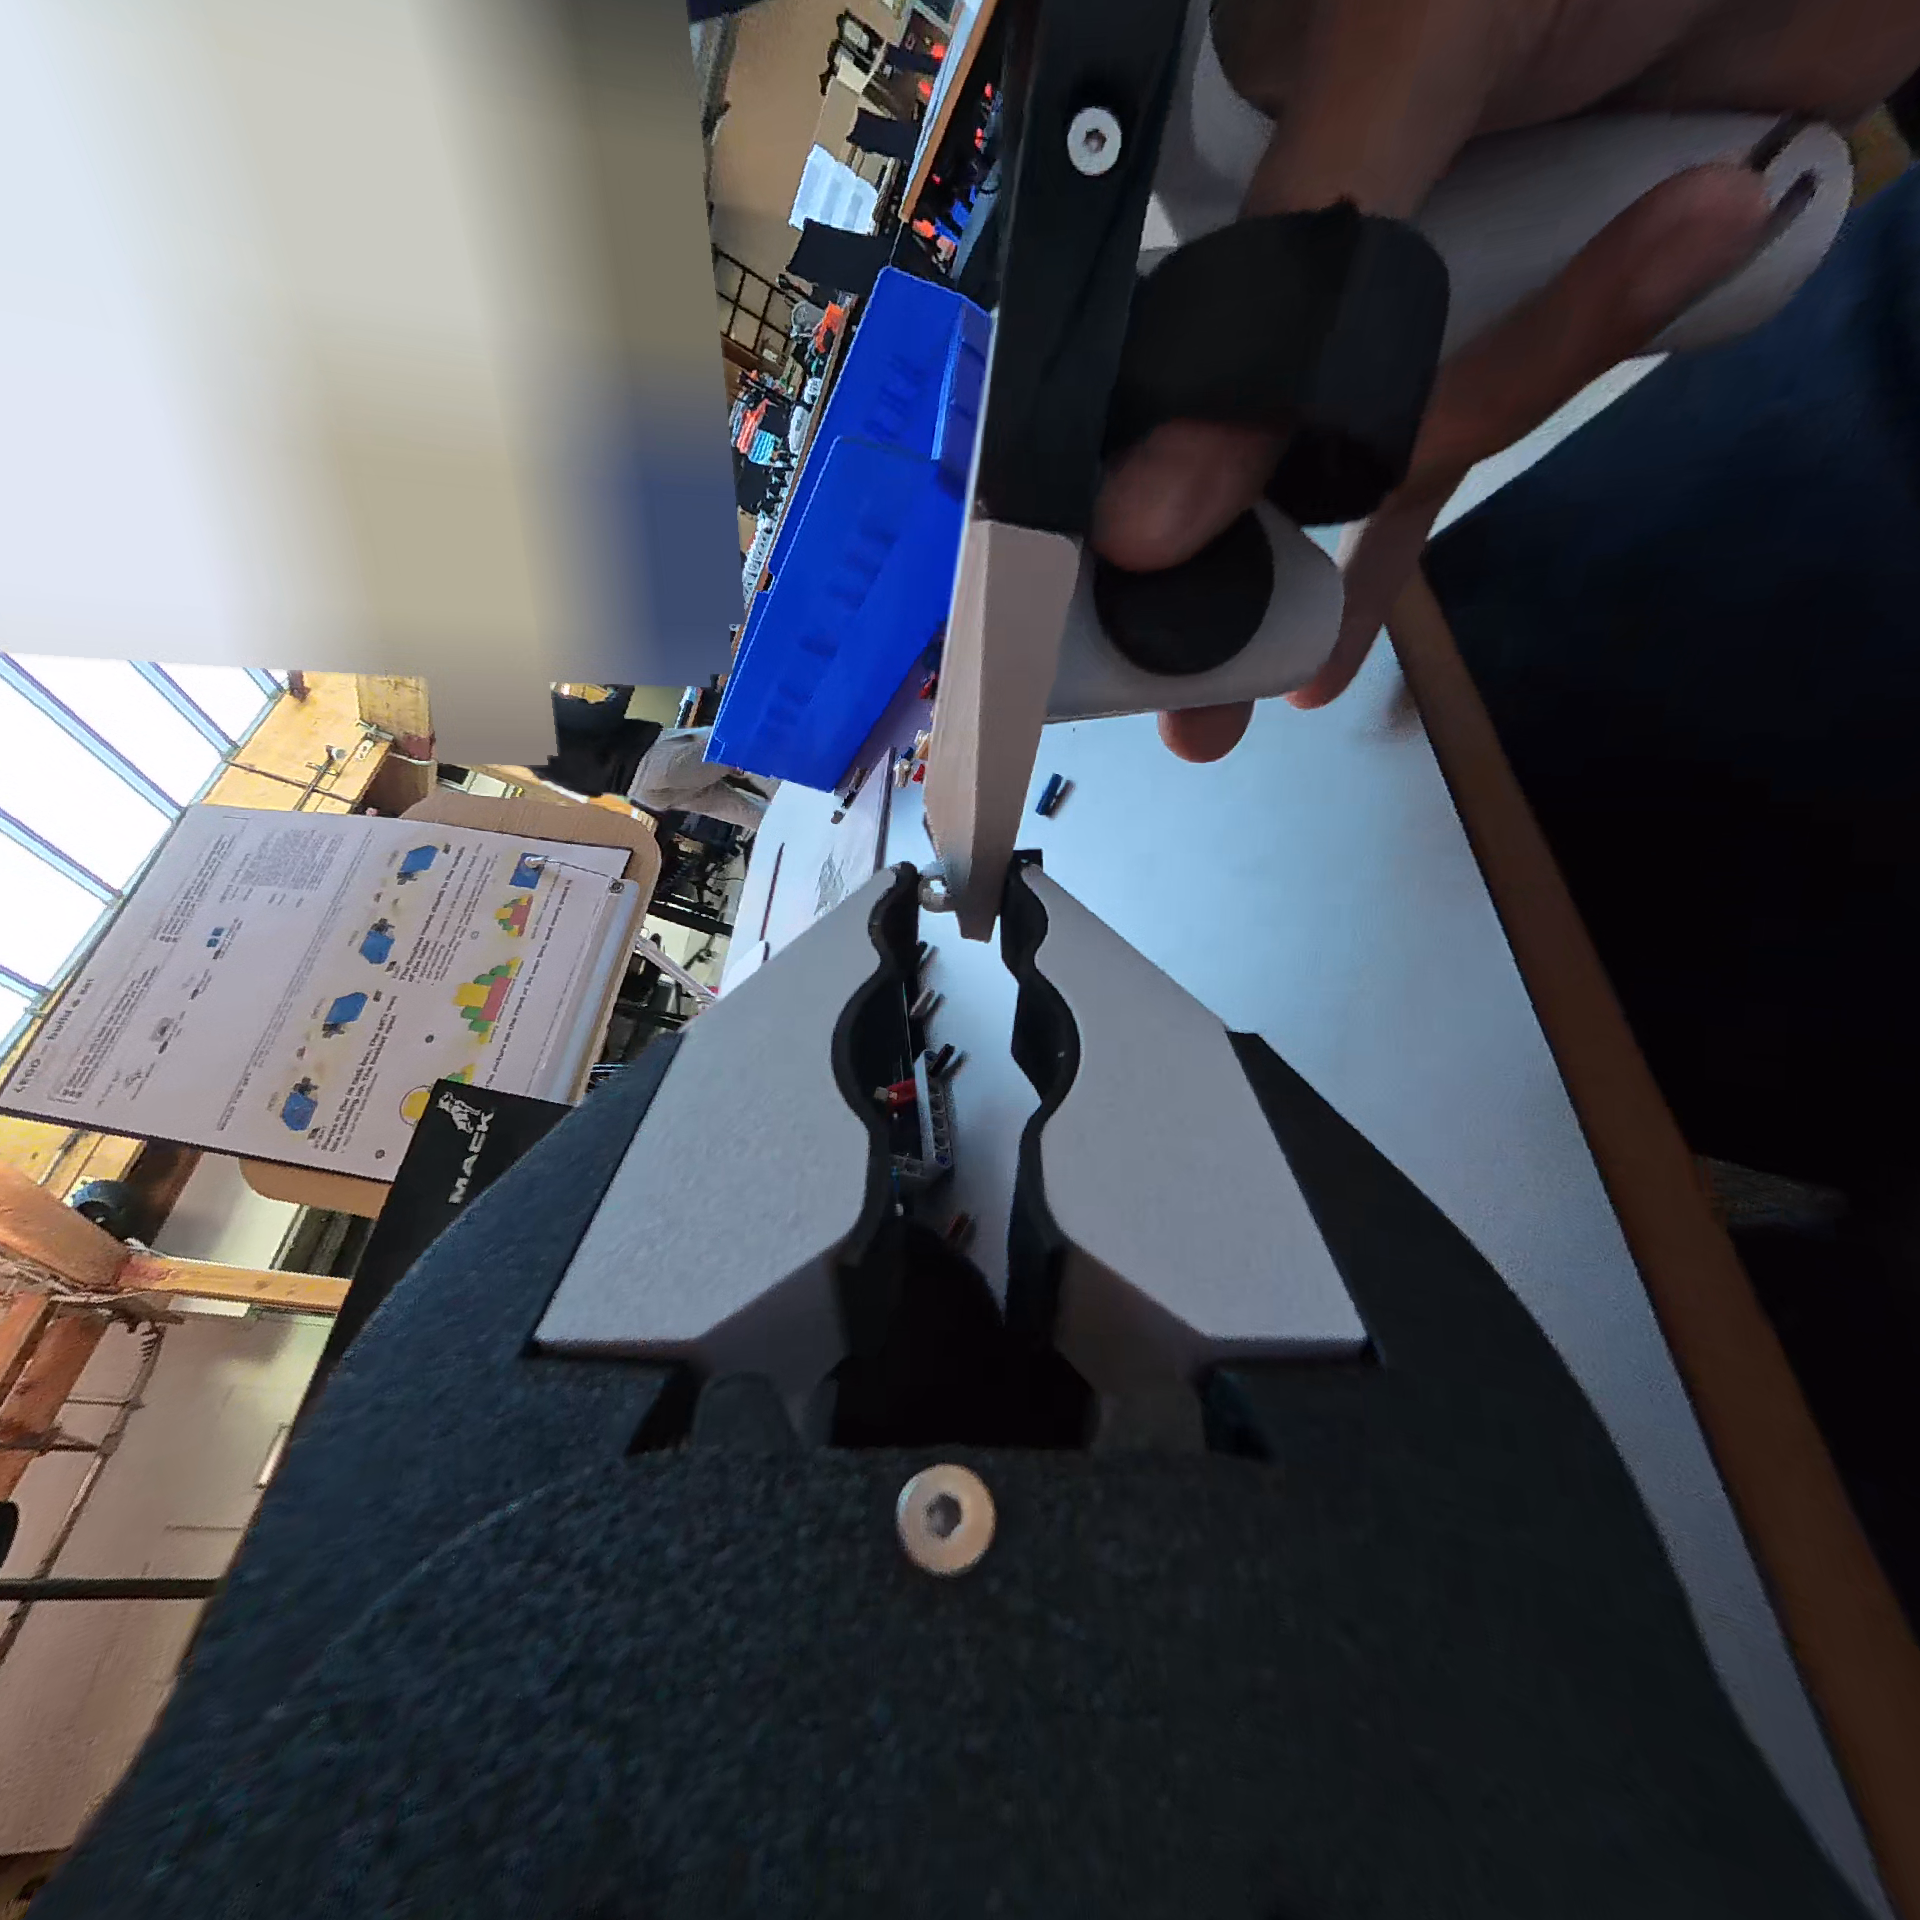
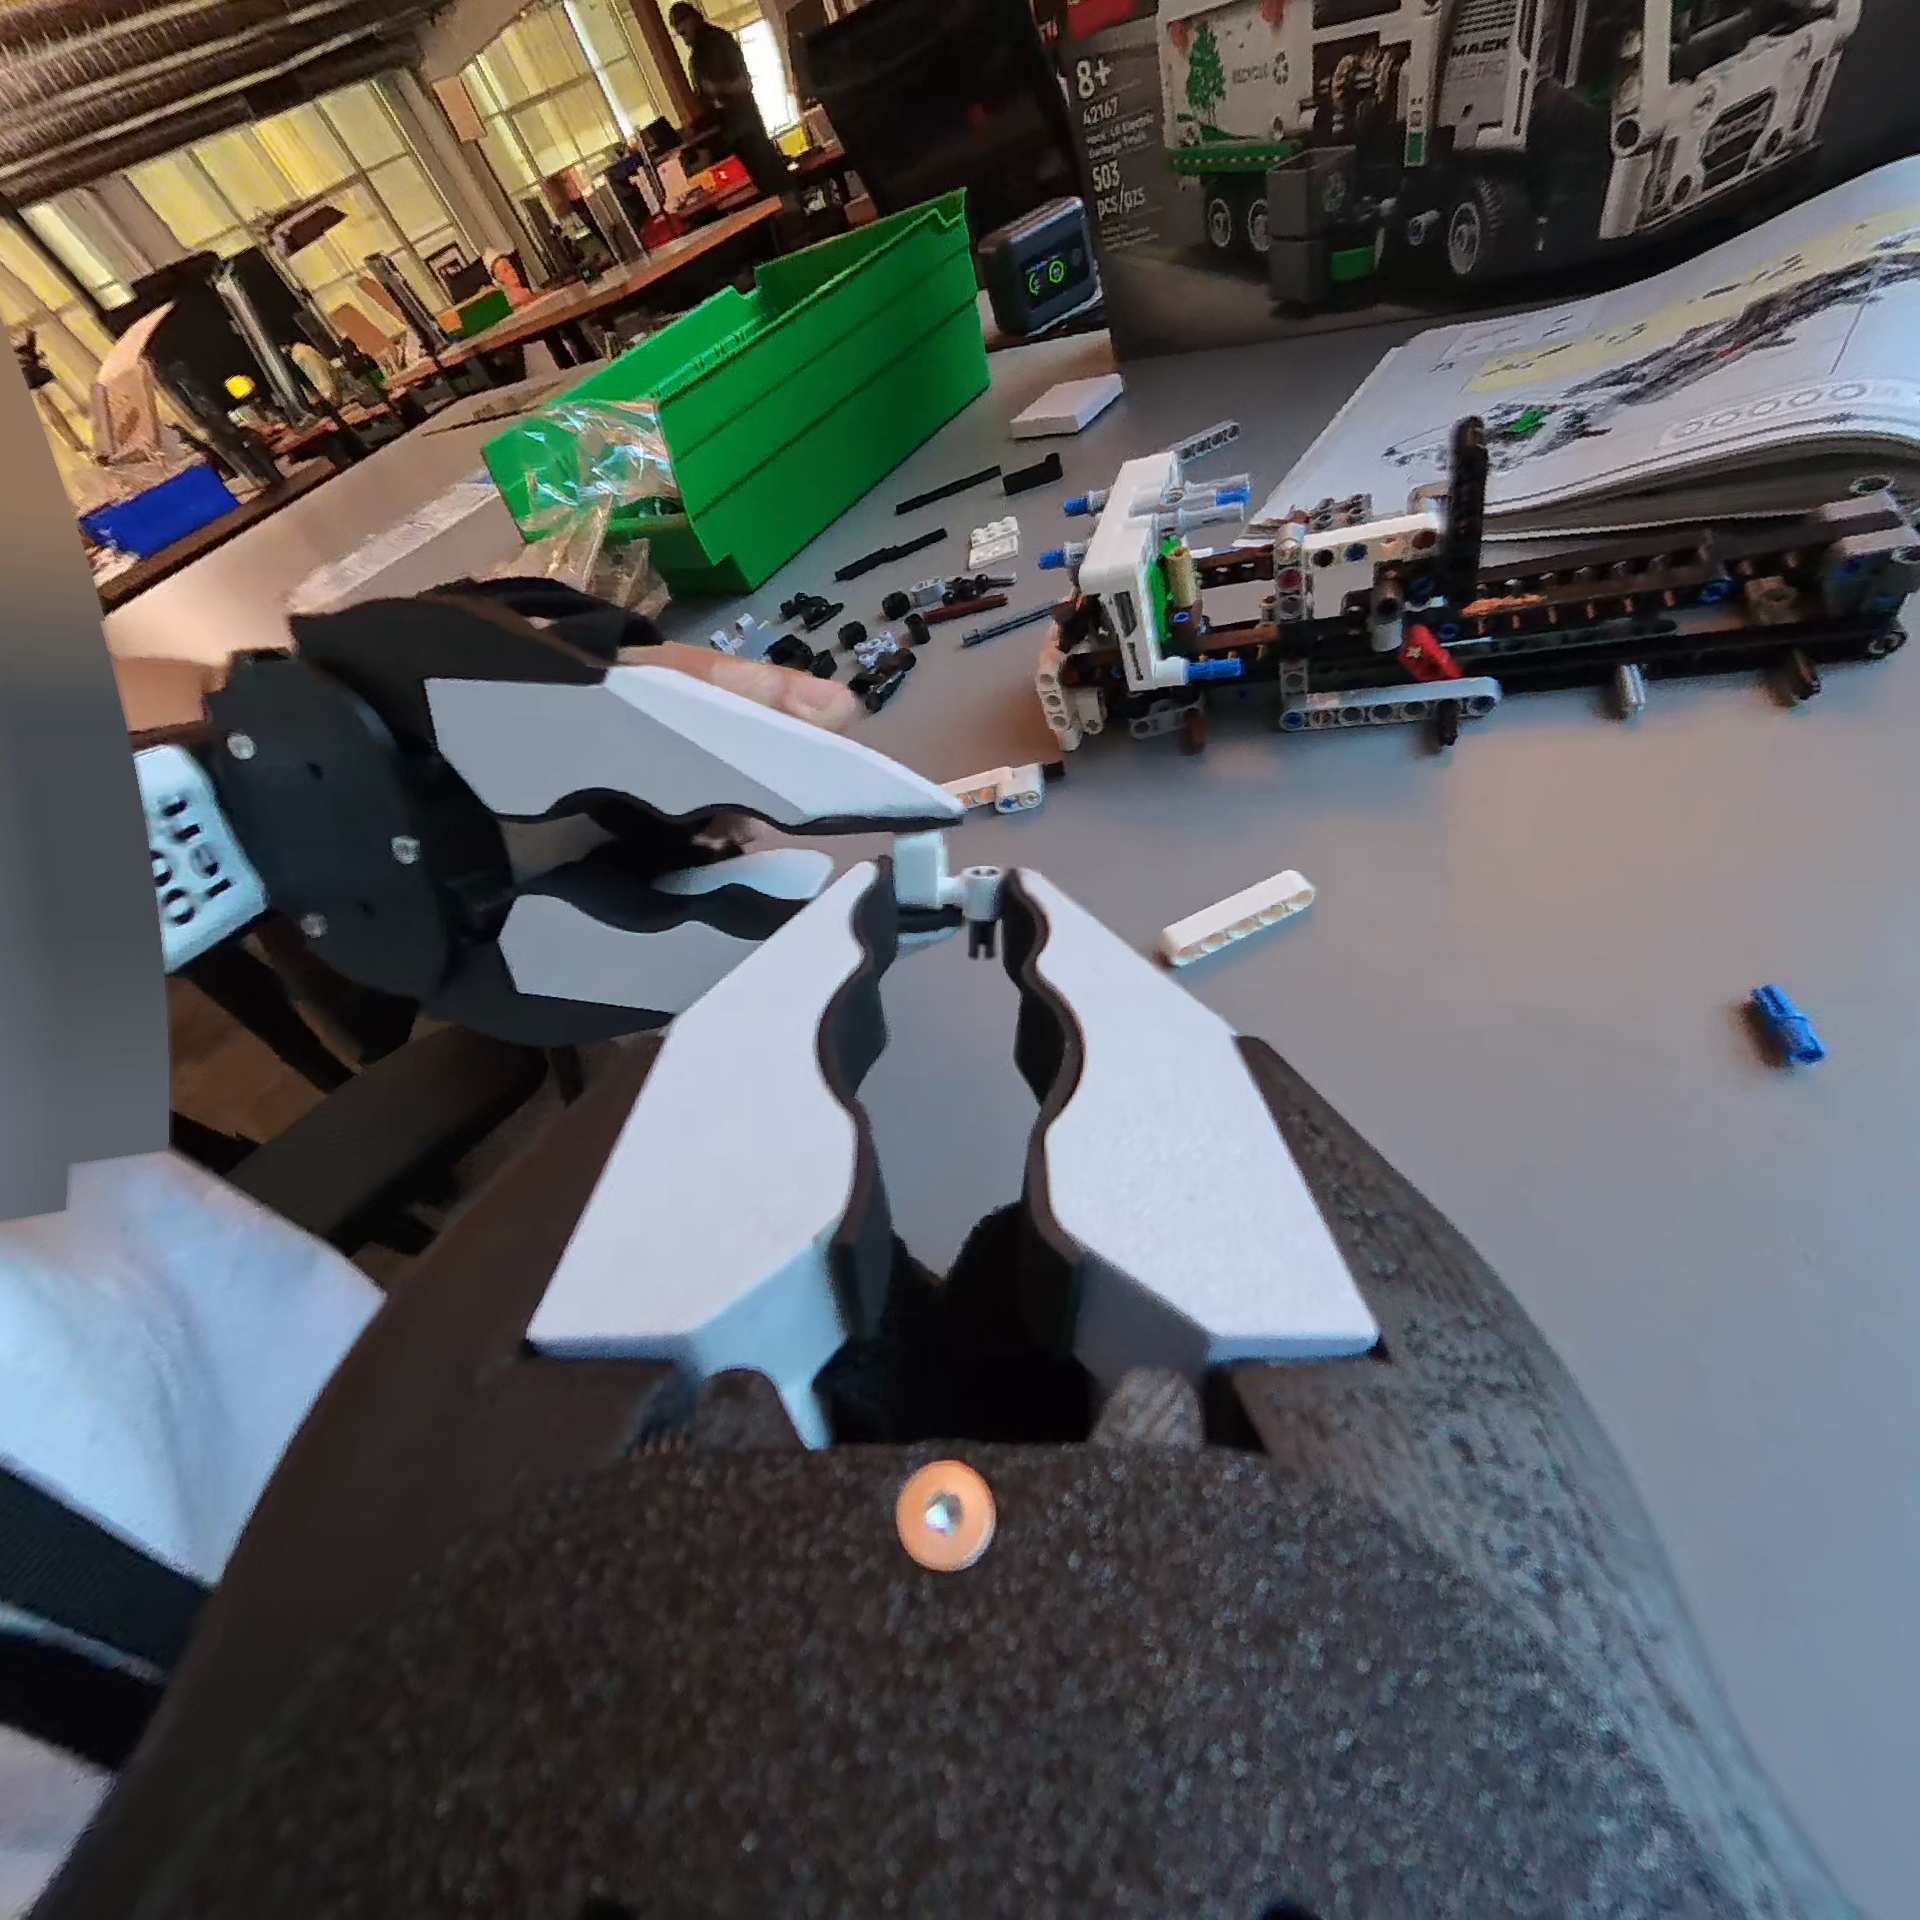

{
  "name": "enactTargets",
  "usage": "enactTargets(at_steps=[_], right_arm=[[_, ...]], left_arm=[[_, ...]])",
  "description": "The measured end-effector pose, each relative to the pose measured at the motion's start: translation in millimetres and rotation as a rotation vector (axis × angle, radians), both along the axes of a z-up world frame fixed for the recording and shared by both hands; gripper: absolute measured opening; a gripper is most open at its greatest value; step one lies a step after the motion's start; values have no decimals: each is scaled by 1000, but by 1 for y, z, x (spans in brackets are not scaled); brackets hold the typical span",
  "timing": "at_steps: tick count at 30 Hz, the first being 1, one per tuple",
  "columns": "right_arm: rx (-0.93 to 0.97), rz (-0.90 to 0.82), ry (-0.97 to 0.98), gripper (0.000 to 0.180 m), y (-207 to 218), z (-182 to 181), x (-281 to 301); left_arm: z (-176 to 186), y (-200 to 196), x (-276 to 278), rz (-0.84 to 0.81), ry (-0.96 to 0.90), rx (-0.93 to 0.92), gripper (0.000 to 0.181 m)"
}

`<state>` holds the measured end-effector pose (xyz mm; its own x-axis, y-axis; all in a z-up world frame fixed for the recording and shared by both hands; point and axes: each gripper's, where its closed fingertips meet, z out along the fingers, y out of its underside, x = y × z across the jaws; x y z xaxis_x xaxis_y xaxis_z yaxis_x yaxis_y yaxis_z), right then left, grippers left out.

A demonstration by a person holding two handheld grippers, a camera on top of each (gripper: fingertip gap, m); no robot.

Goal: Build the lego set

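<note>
On the far left of the table [image 2: 1455,1195] stands a green bin [image 2: 831,416], and clear plastic bags [image 2: 592,468] stick out of its open near end. In the left wrist view 2 blue bins [image 1: 852,582] lie on the far part of the table; what is inside them cannot be seen.

The right gripper [image 2: 951,883] has its fingers [image 2: 1143,1091] narrowed at the tips, and between the tips sits a small grey connector [image 2: 982,894] with a black pin under it. The left gripper [image 2: 920,836] comes in from the left, and its fingers are clenched on a small white piece [image 2: 920,857]. This white piece touches the grey connector, so both pieces meet just at the tips of the 2 grippers, above the table.

In the left wrist view the left gripper [image 1: 961,883] shows its fingertips close together, and a finger of the other gripper [image 1: 987,727] reaches down between them.

The half-built truck [image 2: 1351,613] lies farther to the right, just in front of an open instruction booklet [image 2: 1662,395]. Near it, loose small parts [image 2: 873,634] are spread on the table. A white beam [image 2: 1236,920] and a blue pin [image 2: 1787,1023] lie apart on the right.
</note>
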<state>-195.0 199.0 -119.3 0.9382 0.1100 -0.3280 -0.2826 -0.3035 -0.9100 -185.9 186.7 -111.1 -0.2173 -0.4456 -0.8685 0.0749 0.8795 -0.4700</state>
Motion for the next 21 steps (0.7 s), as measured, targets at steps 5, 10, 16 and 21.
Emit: enactTargets(at_steps=[5,10,16,21], right_arm=[[18,-1,-85,15,-1,1,0],[14,17,-42,15,-1,-1,1],[-49,83,-30,15,-2,-8,9],[-187,245,-348,15,-14,-15,31]], left_arm=[[0,-1,0,9,-14,21,13],[-3,-1,1,3,12,2,13],[-11,-1,4,-29,102,-113,14],[-11,7,4,-74,180,-270,18]])
